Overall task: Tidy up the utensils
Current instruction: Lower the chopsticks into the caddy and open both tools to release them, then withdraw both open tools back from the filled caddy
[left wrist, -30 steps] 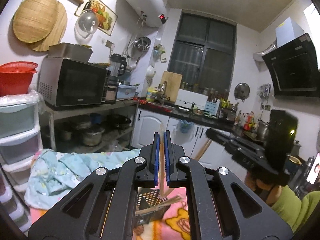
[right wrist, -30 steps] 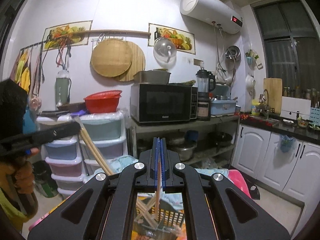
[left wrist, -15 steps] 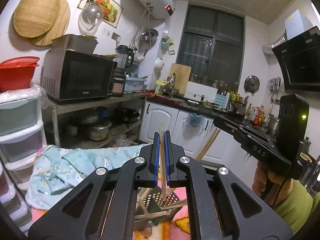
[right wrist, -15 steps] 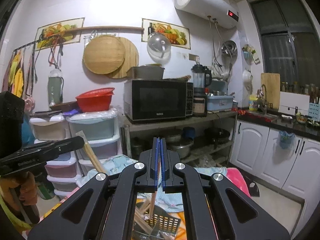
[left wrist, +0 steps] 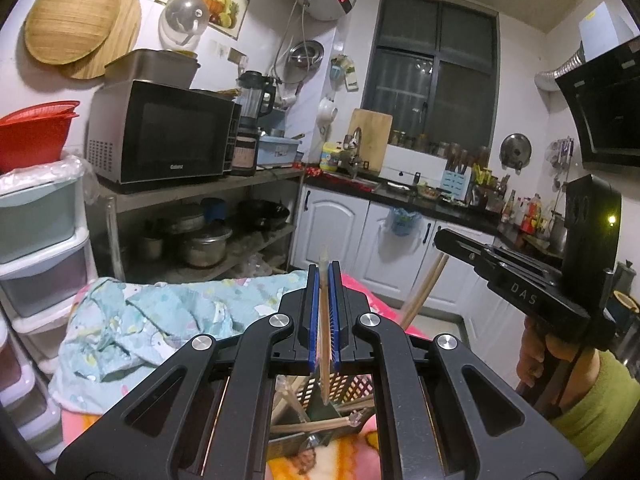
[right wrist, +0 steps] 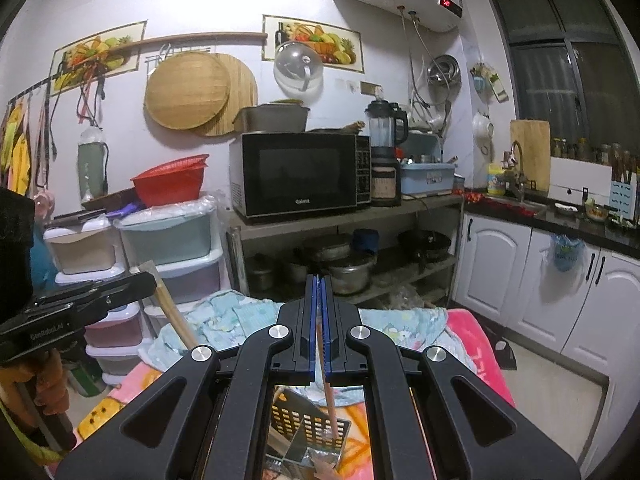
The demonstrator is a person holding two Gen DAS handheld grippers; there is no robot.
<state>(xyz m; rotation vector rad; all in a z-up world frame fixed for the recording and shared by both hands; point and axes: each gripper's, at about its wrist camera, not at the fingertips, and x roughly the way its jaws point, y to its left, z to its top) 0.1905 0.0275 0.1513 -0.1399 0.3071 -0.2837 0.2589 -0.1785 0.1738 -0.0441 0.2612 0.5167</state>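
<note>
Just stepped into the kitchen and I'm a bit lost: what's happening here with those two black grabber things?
A person is sorting utensils with a handheld gripper in each hand. The left gripper is shut on a wooden chopstick whose lower end points down at a perforated utensil basket. The right gripper is shut on another chopstick above the same basket. More chopsticks lie loose around the basket on the colourful blanket.

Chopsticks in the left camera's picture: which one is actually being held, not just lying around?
The upright chopstick, pinched between the left gripper's blue pads. The other chopsticks lie slanted across the slotted basket below, untouched by it.
</note>
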